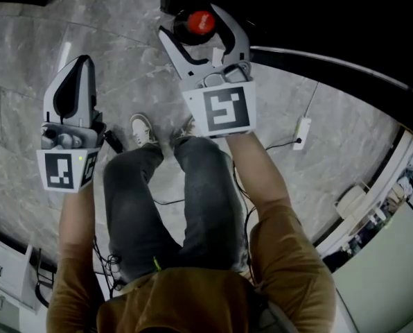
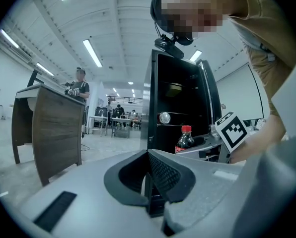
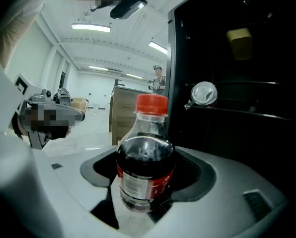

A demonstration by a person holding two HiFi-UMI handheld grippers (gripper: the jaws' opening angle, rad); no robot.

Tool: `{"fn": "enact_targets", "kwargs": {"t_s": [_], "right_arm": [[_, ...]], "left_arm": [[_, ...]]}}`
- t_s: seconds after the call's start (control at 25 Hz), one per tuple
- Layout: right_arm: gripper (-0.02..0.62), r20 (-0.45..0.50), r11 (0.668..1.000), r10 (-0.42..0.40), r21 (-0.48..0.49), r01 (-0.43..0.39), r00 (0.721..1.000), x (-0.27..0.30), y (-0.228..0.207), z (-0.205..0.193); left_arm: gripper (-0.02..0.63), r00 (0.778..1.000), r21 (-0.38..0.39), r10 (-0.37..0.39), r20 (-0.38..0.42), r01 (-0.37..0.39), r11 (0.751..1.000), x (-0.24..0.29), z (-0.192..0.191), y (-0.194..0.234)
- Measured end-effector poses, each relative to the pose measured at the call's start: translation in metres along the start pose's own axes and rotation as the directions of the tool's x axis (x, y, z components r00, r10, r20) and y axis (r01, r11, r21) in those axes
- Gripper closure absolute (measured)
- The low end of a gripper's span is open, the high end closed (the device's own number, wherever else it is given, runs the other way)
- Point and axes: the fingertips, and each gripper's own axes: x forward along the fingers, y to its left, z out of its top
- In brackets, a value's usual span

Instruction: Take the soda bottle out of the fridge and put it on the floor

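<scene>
Between the jaws of the right gripper point(image 1: 199, 32) stands the bottle point(image 3: 145, 152), upright, red cap up, dark soda almost to the neck. The jaws are clamped on its lower body, about at the red label, one on each side. From the head view only the cap point(image 1: 200, 22) shows, right at the dark front edge of the fridge point(image 3: 237, 133). The bottle sits just outside the open fridge rather than on a shelf; whether its base touches the floor point(image 1: 123, 26) I can't tell, since the gripper hides it. Behind it, on a fridge shelf, a can point(image 3: 203, 93) lies on its side with its silver end facing out.

The left gripper point(image 2: 150, 170) hangs well apart to the person's left, over grey marble floor, jaws pressed together with nothing in them. Its camera looks across at the fridge, the bottle and the right gripper's marker cube point(image 2: 232, 131). Below, the person's shoes point(image 1: 143, 129) are planted between the two grippers, and a white plug block point(image 1: 302, 132) with its cable lies off to the right.
</scene>
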Motion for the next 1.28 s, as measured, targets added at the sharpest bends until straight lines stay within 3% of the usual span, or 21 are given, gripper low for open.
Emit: {"fn": "enact_targets", "kwargs": {"t_s": [0.16,0.36,0.88,1.08,1.28], "right_arm": [[0.289,-0.022,0.997,0.054,-0.050,-0.055,0.998,0.019,0.011,-0.035],[0.289,-0.064,0.984,0.127,-0.119,-0.134,0.990,0.042,0.023,-0.084],[0.290,-0.092,0.978,0.157,-0.122,-0.168,0.983,0.107,0.035,-0.226],[0.289,-0.121,0.964,0.217,-0.131,-0.233,0.969,0.117,0.052,-0.271],[0.289,-0.155,0.935,0.301,-0.145,-0.323,0.941,0.122,0.078,-0.316]], "left_arm": [[0.604,0.999,-0.006,-0.036,0.025,0.036,0.999,0.009,-0.029,0.006],[0.604,0.998,0.053,-0.058,-0.024,0.060,0.997,0.024,-0.082,0.019],[0.604,0.994,0.092,-0.105,-0.040,0.108,0.990,0.063,-0.225,0.038],[0.604,0.997,0.096,-0.073,-0.031,0.076,0.993,0.073,-0.265,0.047],[0.604,0.993,0.090,-0.111,-0.039,0.114,0.989,0.081,-0.294,0.044]]}}
